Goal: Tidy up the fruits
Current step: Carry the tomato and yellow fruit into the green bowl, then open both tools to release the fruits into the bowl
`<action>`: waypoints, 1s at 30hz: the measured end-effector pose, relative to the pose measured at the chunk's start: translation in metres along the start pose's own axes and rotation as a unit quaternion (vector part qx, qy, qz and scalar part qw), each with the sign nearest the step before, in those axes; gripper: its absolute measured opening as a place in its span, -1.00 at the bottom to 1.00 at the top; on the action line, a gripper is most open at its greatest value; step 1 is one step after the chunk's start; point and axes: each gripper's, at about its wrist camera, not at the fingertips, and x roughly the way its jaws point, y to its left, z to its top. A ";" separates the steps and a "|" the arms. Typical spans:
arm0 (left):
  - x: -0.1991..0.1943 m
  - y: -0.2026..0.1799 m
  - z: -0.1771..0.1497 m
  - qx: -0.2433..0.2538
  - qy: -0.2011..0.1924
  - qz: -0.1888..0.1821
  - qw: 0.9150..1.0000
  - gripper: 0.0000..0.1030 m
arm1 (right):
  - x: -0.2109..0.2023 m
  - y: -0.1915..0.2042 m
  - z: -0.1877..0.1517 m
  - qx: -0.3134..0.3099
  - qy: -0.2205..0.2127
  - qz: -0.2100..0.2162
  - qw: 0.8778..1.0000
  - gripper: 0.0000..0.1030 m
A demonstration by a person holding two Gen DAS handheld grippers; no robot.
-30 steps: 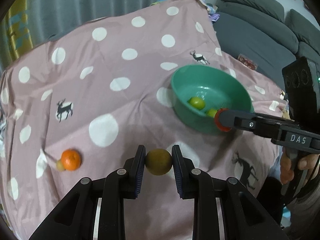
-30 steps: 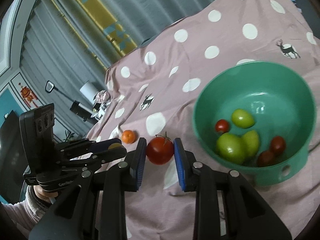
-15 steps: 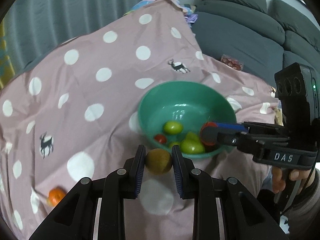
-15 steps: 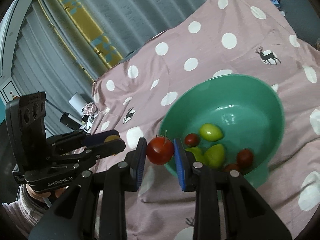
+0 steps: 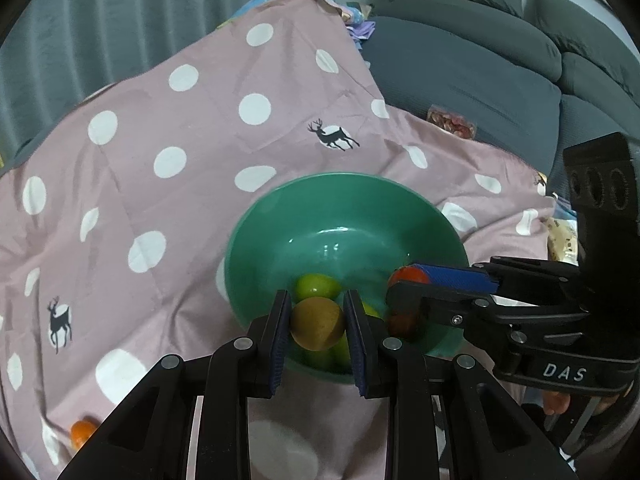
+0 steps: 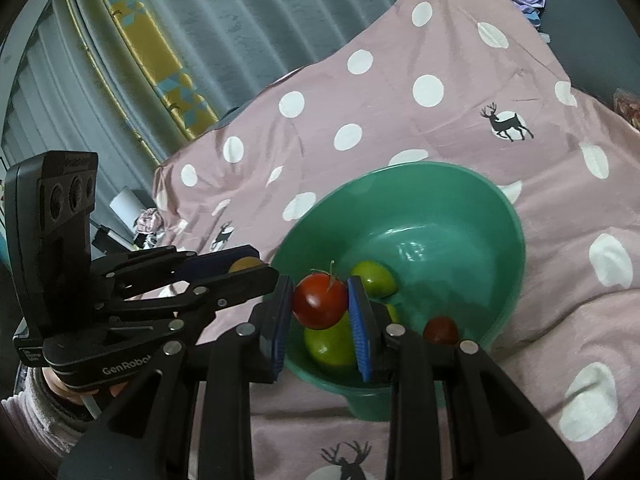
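Left gripper [image 5: 316,322] clamped on a round brownish-yellow fruit [image 5: 317,323]: matte, lightly speckled skin, near-spherical, so no clear long axis. Fruit sits right at the fingertips, pinched from both sides by the blue pads [image 5: 280,338], held over the near rim of the green bowl [image 5: 280,216].

Right gripper [image 6: 320,306] clamped on a red tomato [image 6: 319,301]: glossy, round, thin green stem sticking up and slightly away from the camera. Also at the fingertips, hanging over the near-left part of the bowl [image 6: 496,200], above the fruit inside.

In the left wrist view the right gripper [image 5: 406,292] comes in from the right with the tomato [image 5: 408,276] at its tip over the bowl's right side. In the right wrist view the left gripper [image 6: 256,270] is at the bowl's left rim, only a sliver of its fruit [image 6: 244,265] showing.

Bowl contents: an oval green fruit [image 6: 374,279] with long axis roughly left-right, a bigger green one [image 6: 330,342] under the tomato, a small dark red one [image 6: 440,330] by the near wall.

Bowl stands on the pink polka-dot cloth [image 5: 180,184], towards its near right side. One orange fruit [image 5: 82,433] lies on the cloth near its near-left edge, well apart from the bowl.
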 end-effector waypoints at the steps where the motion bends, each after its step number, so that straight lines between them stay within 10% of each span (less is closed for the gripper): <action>1: 0.004 -0.001 0.000 0.002 0.002 0.003 1.000 -0.47 | 0.000 -0.001 0.000 -0.001 0.000 -0.006 1.000 -0.43; 30: 0.048 -0.002 0.000 0.005 0.046 0.014 0.999 -0.47 | 0.011 -0.012 0.001 -0.018 0.015 -0.076 0.997 -0.42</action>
